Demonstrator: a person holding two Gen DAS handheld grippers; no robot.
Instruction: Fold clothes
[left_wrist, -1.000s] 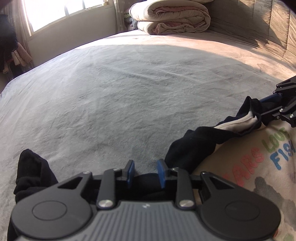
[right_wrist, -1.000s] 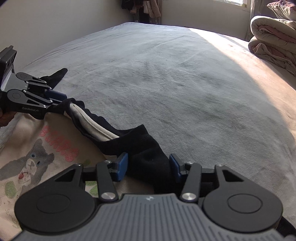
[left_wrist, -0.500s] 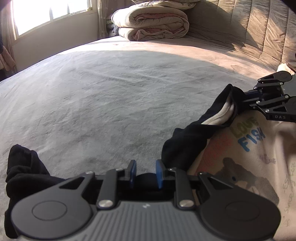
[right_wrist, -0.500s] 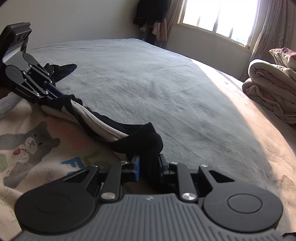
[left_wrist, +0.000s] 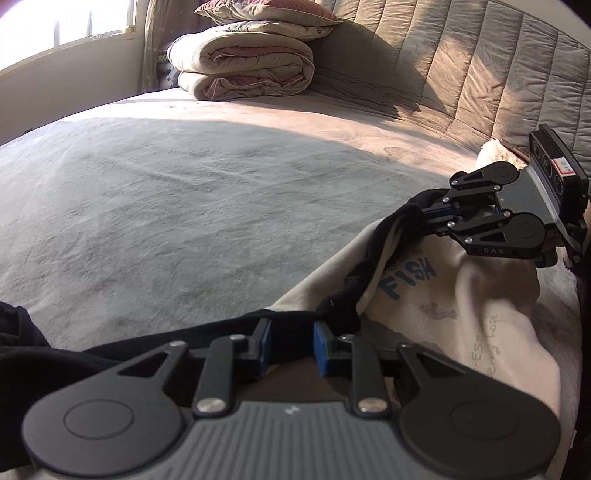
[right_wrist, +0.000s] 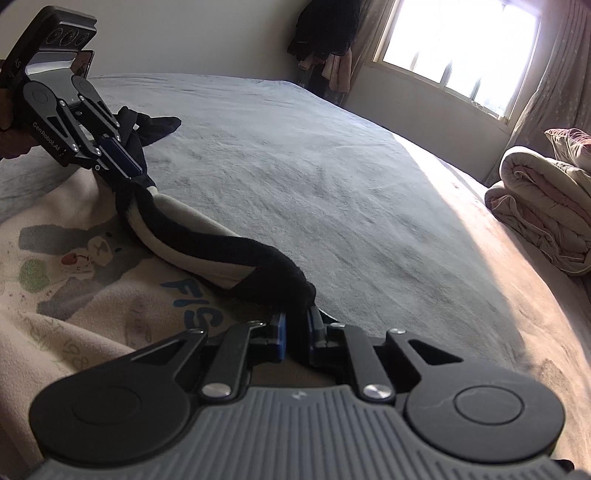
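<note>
The cream sweatshirt with a cat print and the blue word FISH lies at the near edge of the grey bed cover, and its black collar band is stretched between your two tools; your right gripper has just been closing and now it is clenched on one end of this band, with the black cloth pressed between the blue pads; your left gripper grasps the other end of the band, and a black sleeve hangs beside it; far behind, at the head of the bed, a folded duvet rests near the quilted headboard; a bright window is beside it.
</note>
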